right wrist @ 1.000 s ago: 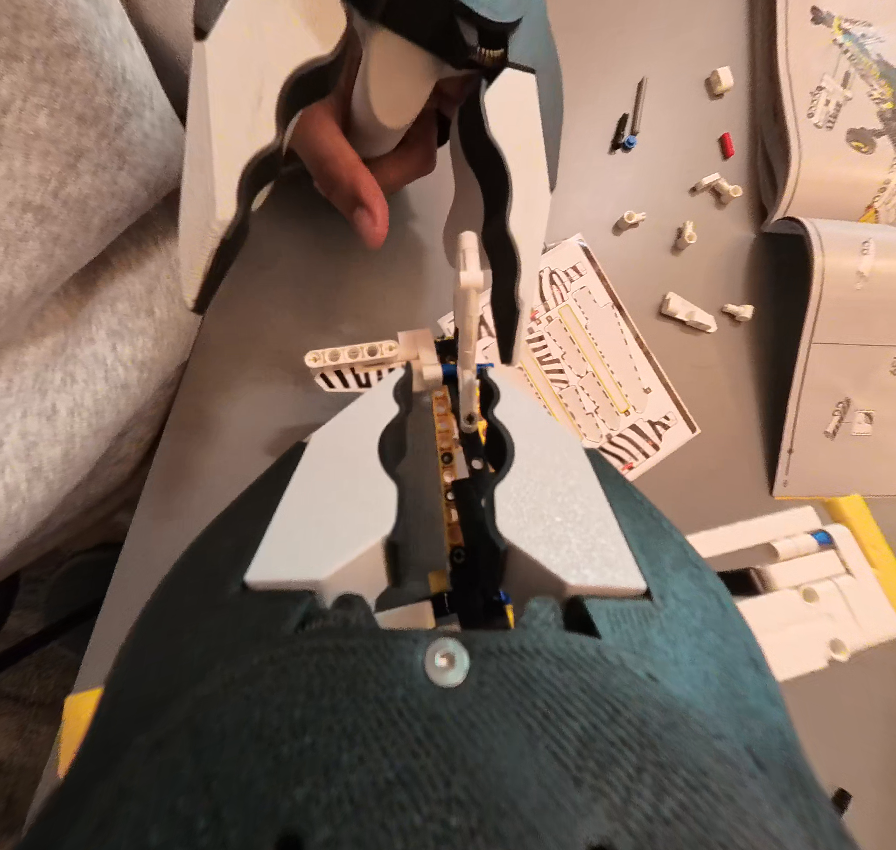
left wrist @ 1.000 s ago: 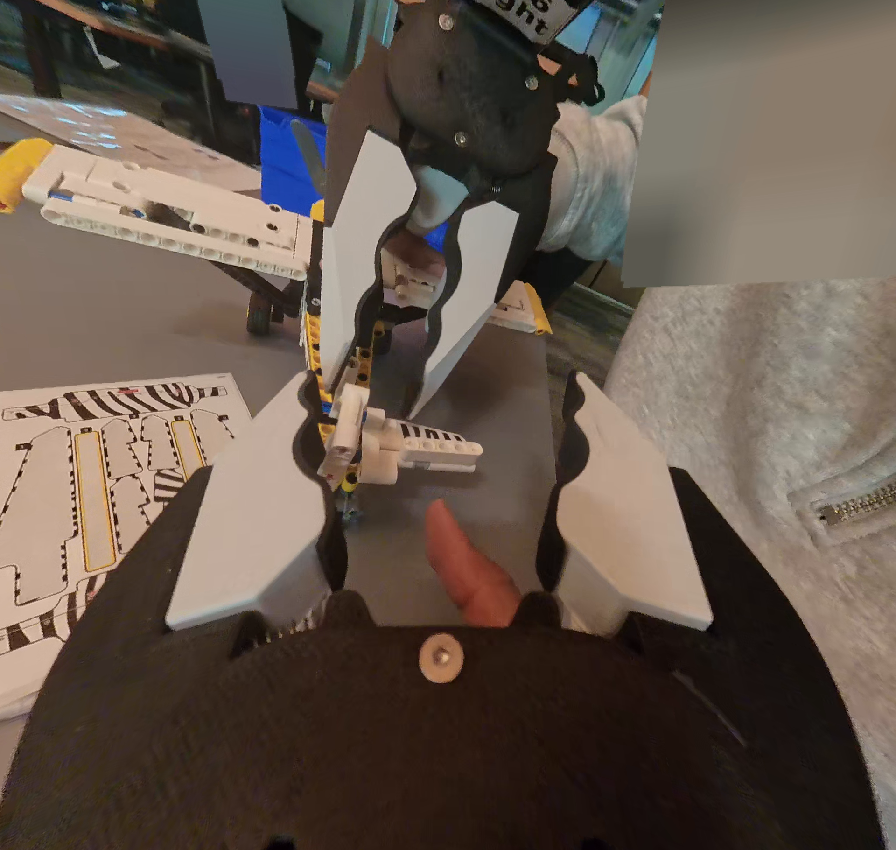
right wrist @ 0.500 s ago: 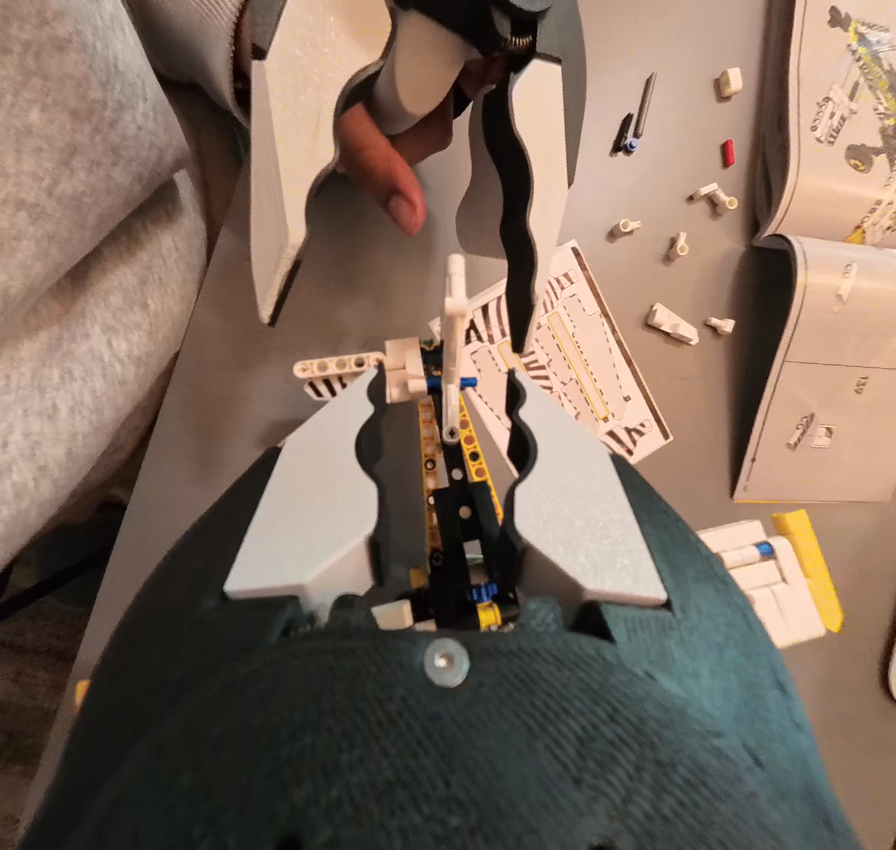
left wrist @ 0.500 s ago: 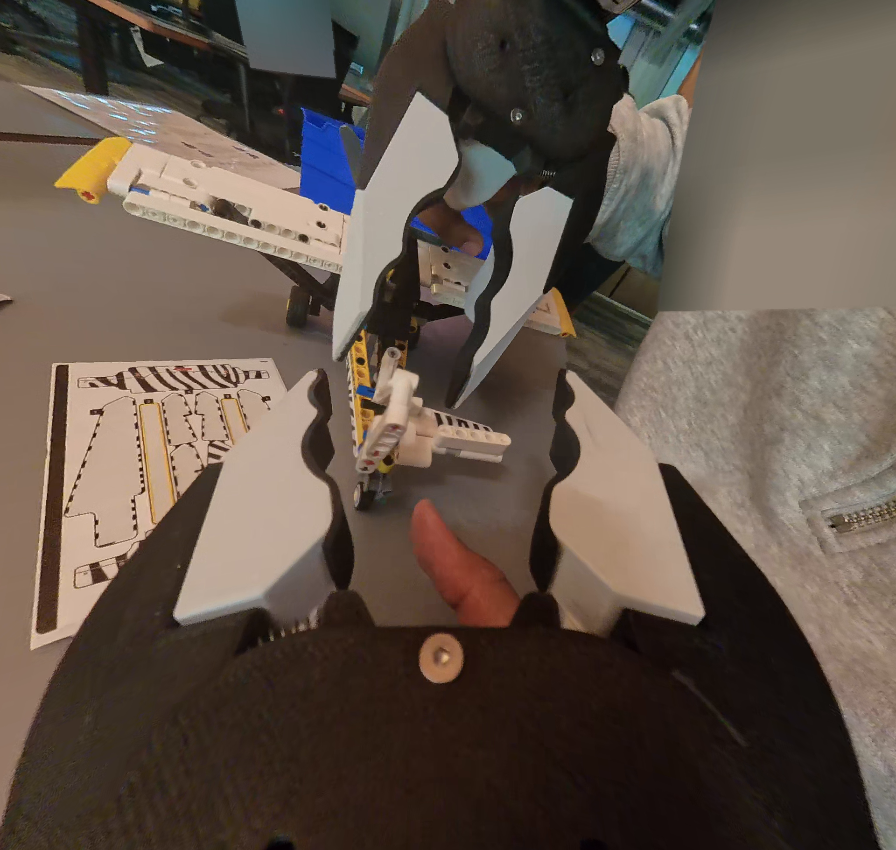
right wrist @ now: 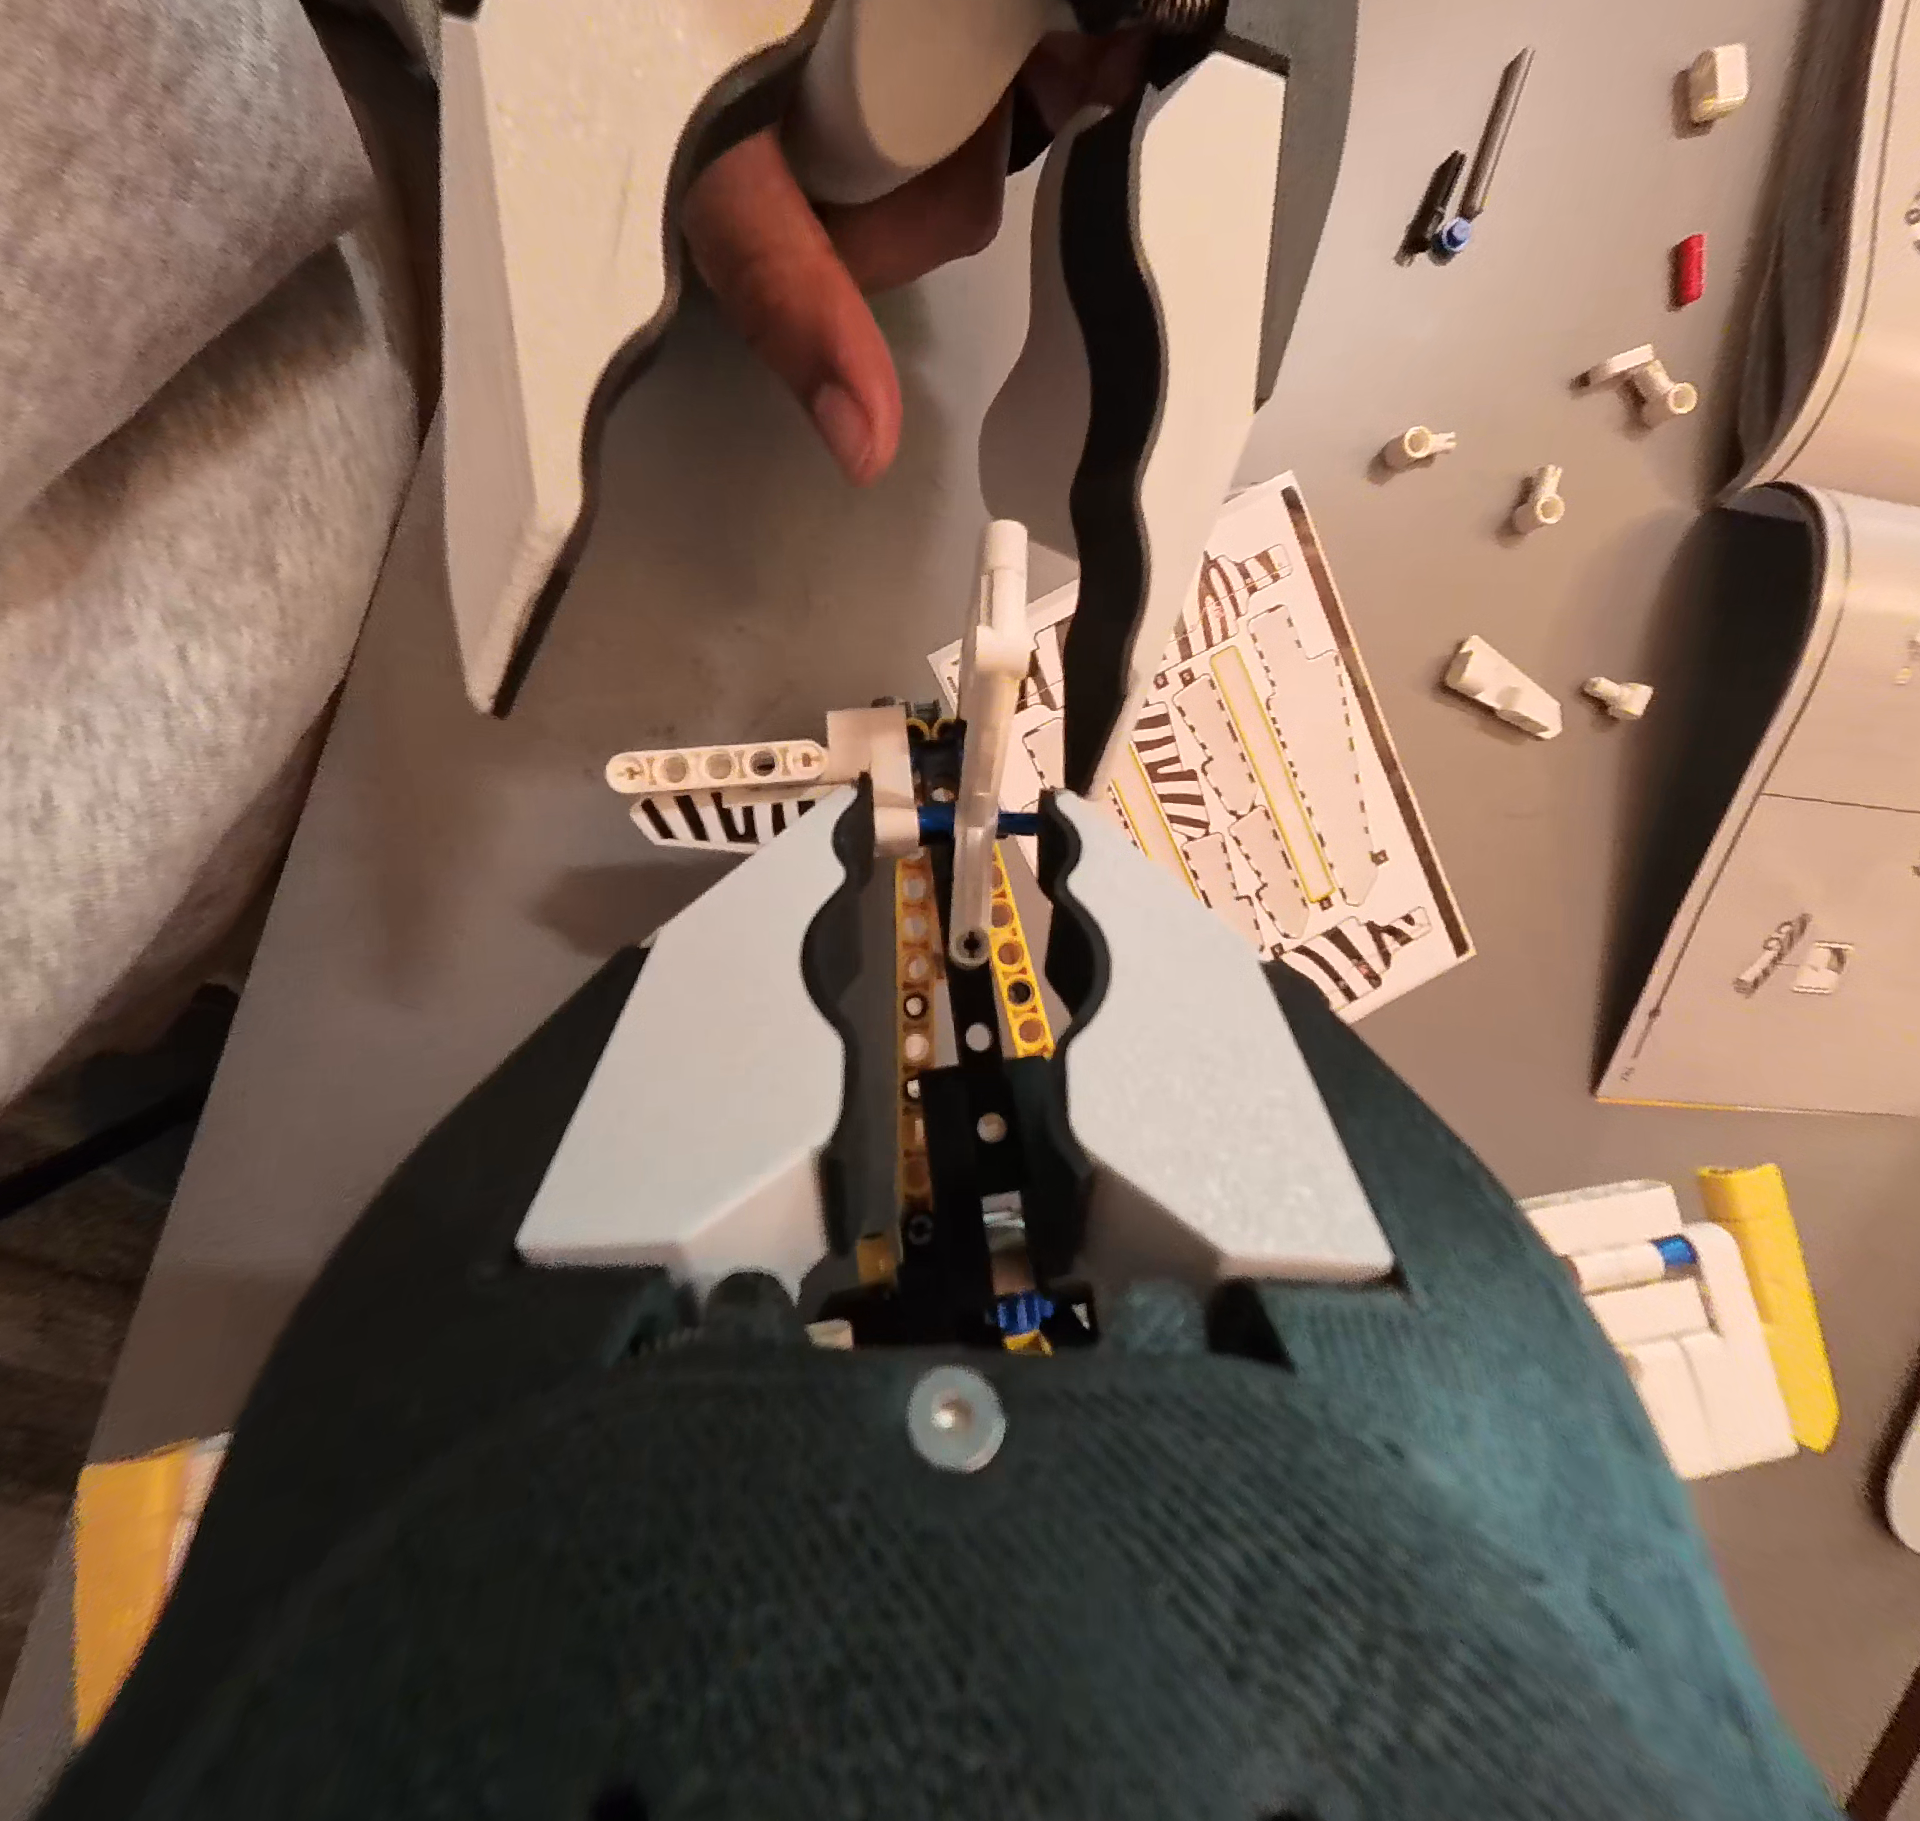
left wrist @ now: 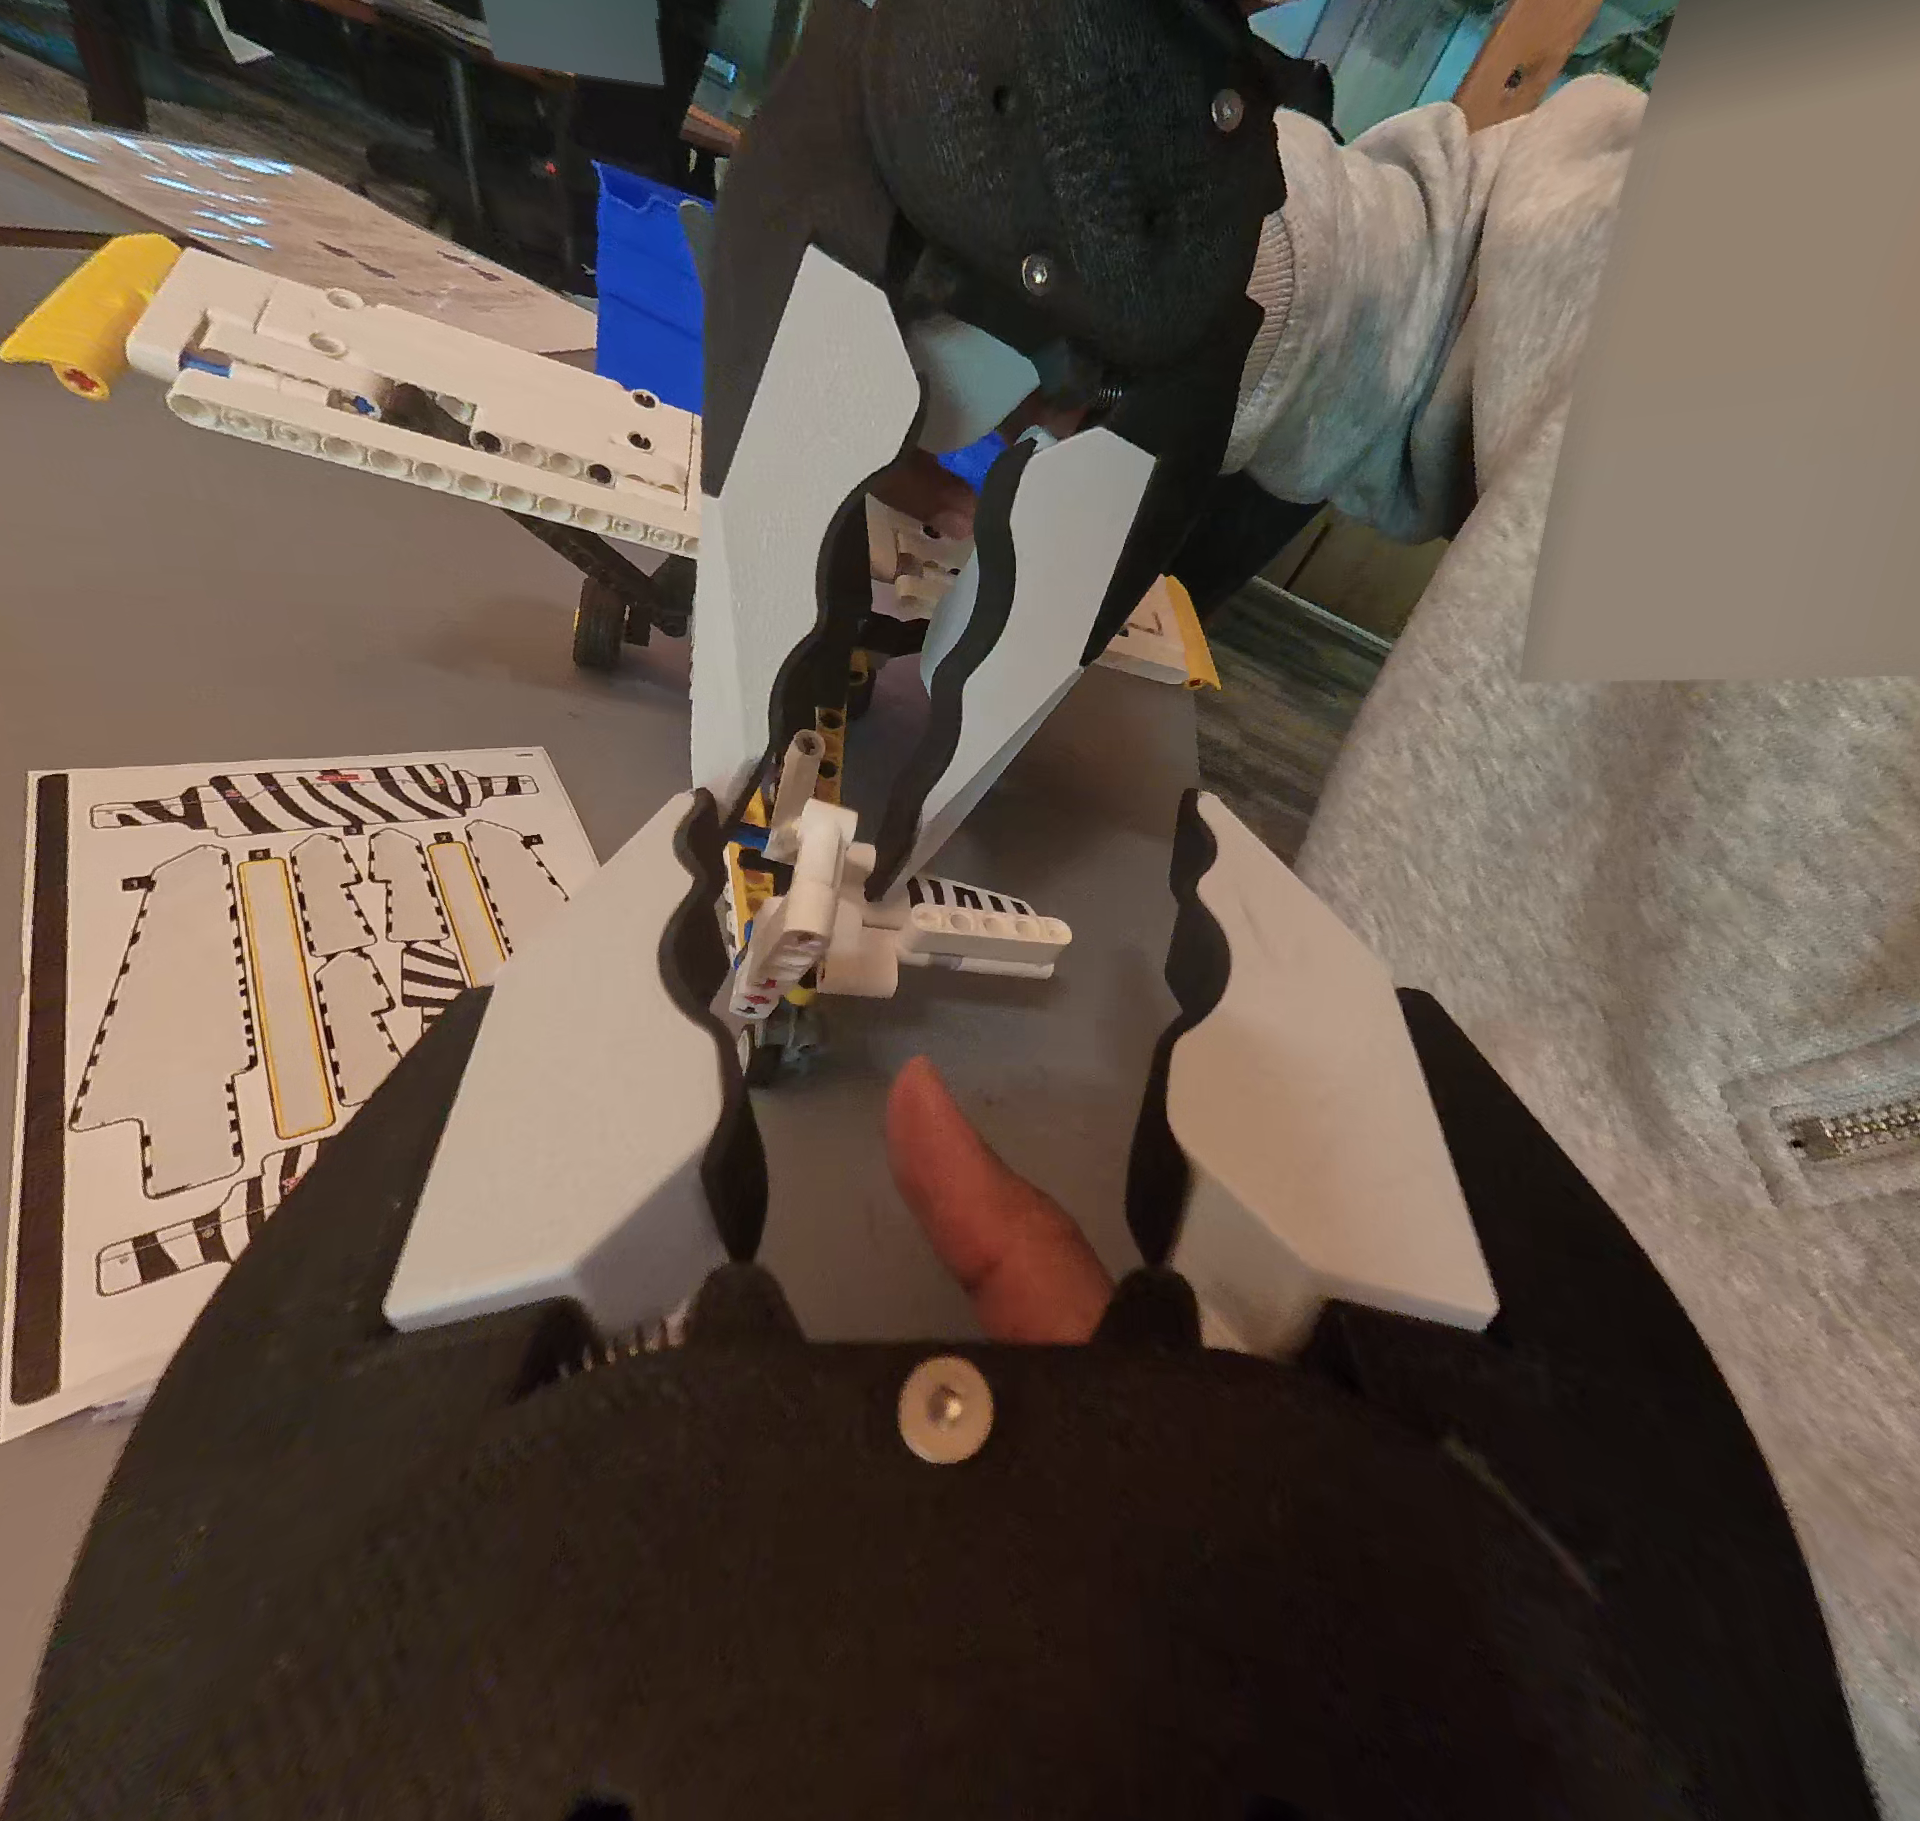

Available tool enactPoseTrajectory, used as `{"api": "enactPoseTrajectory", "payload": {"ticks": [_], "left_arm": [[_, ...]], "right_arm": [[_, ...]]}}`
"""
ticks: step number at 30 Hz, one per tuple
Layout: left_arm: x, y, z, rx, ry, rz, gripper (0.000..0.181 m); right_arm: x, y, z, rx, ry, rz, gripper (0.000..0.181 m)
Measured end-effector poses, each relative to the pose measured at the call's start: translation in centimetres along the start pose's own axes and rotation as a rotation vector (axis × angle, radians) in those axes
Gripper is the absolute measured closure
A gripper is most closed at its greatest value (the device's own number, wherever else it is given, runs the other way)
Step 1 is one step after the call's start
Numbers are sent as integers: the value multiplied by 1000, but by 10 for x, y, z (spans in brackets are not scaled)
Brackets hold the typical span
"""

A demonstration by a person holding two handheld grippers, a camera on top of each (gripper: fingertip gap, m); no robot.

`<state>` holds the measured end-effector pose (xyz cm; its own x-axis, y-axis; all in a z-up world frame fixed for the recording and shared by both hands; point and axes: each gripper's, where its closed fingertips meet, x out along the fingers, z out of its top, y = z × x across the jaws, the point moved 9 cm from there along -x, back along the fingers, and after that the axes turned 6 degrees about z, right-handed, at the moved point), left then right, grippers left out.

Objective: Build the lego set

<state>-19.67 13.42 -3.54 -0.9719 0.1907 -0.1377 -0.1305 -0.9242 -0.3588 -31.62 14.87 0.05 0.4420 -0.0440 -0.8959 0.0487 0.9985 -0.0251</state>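
Note:
My right gripper (right wrist: 951, 815) is shut on the black and yellow tail frame (right wrist: 977, 1096) of the lego plane. The frame carries a white lever (right wrist: 987, 732) and a white beam with a striped sticker (right wrist: 717, 784). In the left wrist view the right gripper (left wrist: 821, 836) comes down from above onto the frame, with the lever (left wrist: 810, 888) and striped beam (left wrist: 977, 924) below it. My left gripper (left wrist: 940, 815) is open and empty. It straddles the tail end, one finger (left wrist: 582, 1044) close beside the lever. It also shows in the right wrist view (right wrist: 790, 732).
The plane's white wing (left wrist: 416, 400) with a yellow tip (left wrist: 94, 306) rests on the grey table (left wrist: 260, 628). A sticker sheet (right wrist: 1247, 784), several loose small pieces (right wrist: 1496, 680) and an open instruction booklet (right wrist: 1766, 836) lie nearby. A person's grey sweater (left wrist: 1610, 1044) borders the table.
Half a second ago my right jaws stood slightly wider and my left gripper was farther back. Now the right jaws are narrower on the frame and the left finger is beside the lever again.

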Motion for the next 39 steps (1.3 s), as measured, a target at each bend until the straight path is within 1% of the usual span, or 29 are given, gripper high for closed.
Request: {"api": "enactPoseTrajectory", "payload": {"ticks": [14, 16, 17, 18, 20, 25, 26, 27, 28, 39], "left_arm": [[0, 1, 0, -21, -10, -9, 92], [-1, 1, 1, -22, -16, -23, 95], [0, 0, 1, -26, -18, -31, 92], [0, 1, 1, -28, -17, -29, 93], [1, 1, 1, -31, -13, -25, 92], [-2, 2, 2, -49, -40, -40, 89], [-3, 3, 2, -52, -44, -41, 88], [-3, 3, 2, -53, -47, -40, 86], [-3, 3, 2, -54, -48, -41, 85], [-3, 3, 2, -55, -47, -49, 86]], "right_arm": [[-6, -3, -1, 42, -15, 89, 152], [-6, -2, -2, 32, -20, 94, 152], [-6, -1, -1, 28, -30, 98, 160], [-5, 1, -1, 13, -27, 101, 161], [-4, 4, 2, -20, -25, 89, 160], [-2, 3, 3, -12, -42, 86, 158], [-2, 4, 3, -10, -44, 88, 157], [-2, 4, 2, -4, -42, 87, 148], [-2, 4, 1, 3, -35, 85, 147], [-4, 4, -3, 71, -2, 53, 148]]}}
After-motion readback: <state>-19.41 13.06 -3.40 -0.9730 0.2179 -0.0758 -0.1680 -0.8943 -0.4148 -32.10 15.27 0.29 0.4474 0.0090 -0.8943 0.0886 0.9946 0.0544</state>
